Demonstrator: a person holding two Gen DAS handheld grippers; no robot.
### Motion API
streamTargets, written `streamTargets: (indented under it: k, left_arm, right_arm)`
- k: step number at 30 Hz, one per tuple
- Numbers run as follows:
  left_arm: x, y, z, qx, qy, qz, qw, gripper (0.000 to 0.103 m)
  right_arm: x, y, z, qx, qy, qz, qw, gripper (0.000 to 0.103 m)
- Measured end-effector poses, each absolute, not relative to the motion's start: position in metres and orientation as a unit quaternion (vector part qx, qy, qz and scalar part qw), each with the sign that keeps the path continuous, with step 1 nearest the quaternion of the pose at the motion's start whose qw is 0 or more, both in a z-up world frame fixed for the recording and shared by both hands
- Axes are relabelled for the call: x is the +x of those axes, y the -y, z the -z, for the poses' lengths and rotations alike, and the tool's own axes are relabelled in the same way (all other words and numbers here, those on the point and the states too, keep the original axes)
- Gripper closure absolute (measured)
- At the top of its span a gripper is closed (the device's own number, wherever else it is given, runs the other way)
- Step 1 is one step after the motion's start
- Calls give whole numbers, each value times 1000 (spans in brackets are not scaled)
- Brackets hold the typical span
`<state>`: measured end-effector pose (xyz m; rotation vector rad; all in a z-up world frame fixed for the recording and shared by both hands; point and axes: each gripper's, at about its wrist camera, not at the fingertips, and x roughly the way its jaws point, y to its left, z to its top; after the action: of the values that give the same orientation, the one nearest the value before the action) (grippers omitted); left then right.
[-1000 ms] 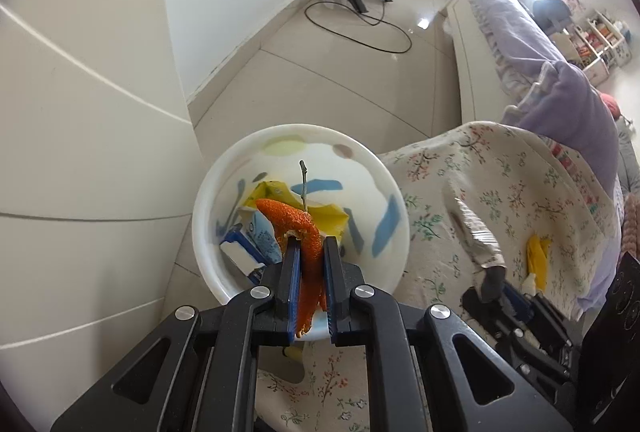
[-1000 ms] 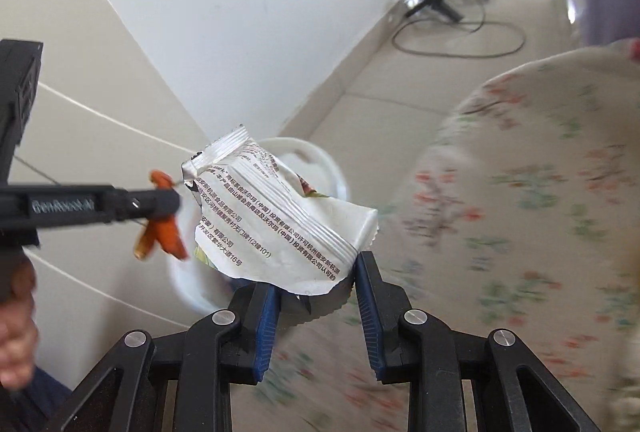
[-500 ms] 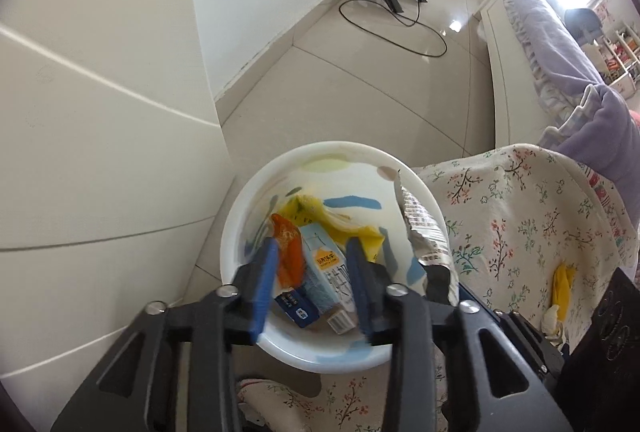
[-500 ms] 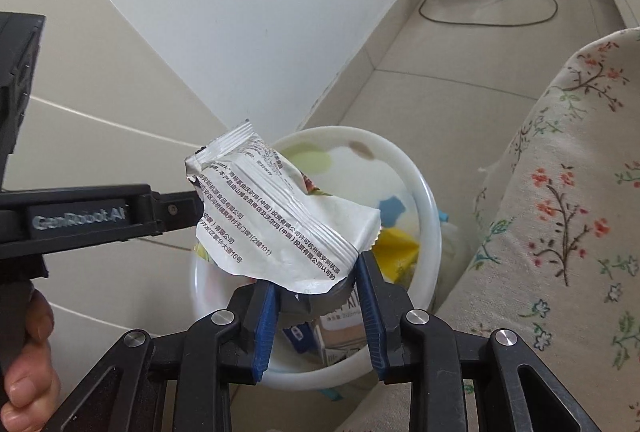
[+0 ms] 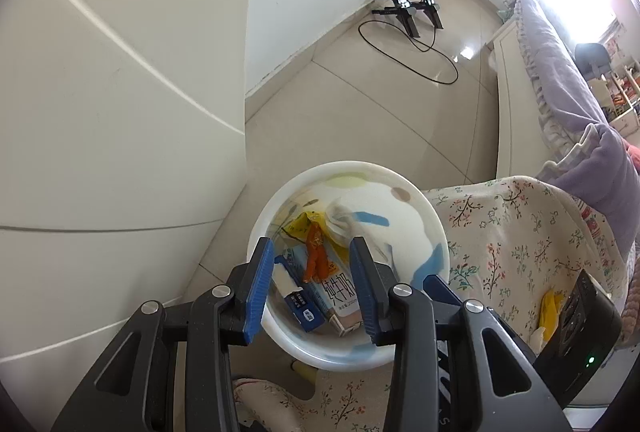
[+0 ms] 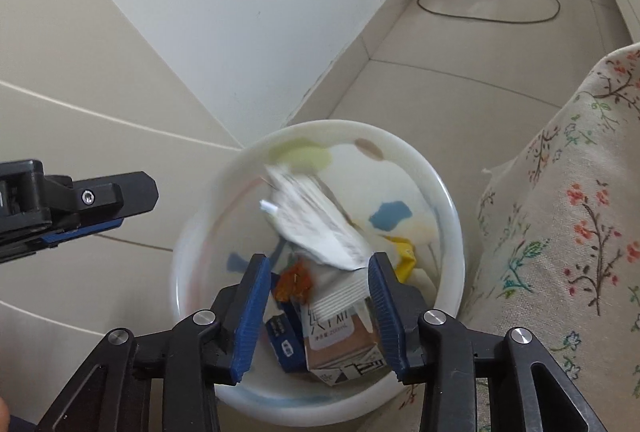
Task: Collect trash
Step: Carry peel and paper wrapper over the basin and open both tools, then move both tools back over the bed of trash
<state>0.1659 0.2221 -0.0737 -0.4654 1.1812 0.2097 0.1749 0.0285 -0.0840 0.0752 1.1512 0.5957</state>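
A white bin (image 5: 344,165) with coloured patches stands on the floor under both grippers. My left gripper (image 5: 308,246) hangs open above it with nothing between the pads. Below it lie an orange peel (image 5: 316,256), a milk carton (image 5: 340,292), a small blue box (image 5: 304,308) and a yellow wrapper (image 5: 300,226). My right gripper (image 6: 319,260) is over the same bin (image 6: 440,191), its jaws opening. The white printed wrapper (image 6: 316,224) is blurred, dropping clear of the pads onto the carton (image 6: 340,336) and peel (image 6: 294,284). One left finger (image 6: 100,197) shows at the left.
A floral cloth (image 5: 520,232) covers the surface right of the bin, with a yellow scrap (image 5: 550,312) on it. A black device (image 5: 580,332) sits at the lower right. White panels rise on the left. Black stands and a cable (image 5: 412,11) lie on the tiled floor.
The left gripper opened and the orange peel dropped into the bin. The right gripper came over the bin, spread its jaws, and the white wrapper is falling.
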Motion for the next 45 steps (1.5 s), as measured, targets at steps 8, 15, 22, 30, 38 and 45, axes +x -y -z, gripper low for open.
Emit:
streamTargets:
  k: [8, 15, 22, 30, 38, 45]
  left_arm:
    - [167, -204, 72, -196, -554, -83, 805, 61]
    - [168, -178, 66, -179, -555, -64, 810, 61]
    - [169, -110, 49, -135, -551, 3, 824, 61]
    - [158, 0, 56, -95, -579, 135, 798, 61]
    - [132, 99, 69, -71, -598, 240, 761, 61]
    - [125, 149, 76, -48, -594, 268, 757, 61]
  right_arm:
    - [165, -10, 79, 37, -532, -273, 800, 57]
    - [152, 24, 52, 38, -517, -266, 813, 55]
    - [137, 105, 4, 34, -491, -212, 844, 50]
    - [117, 221, -27, 12, -478, -122, 870, 45]
    - [93, 306, -6, 45, -491, -53, 868, 45]
    - [89, 324, 3, 70, -501, -41, 862, 45]
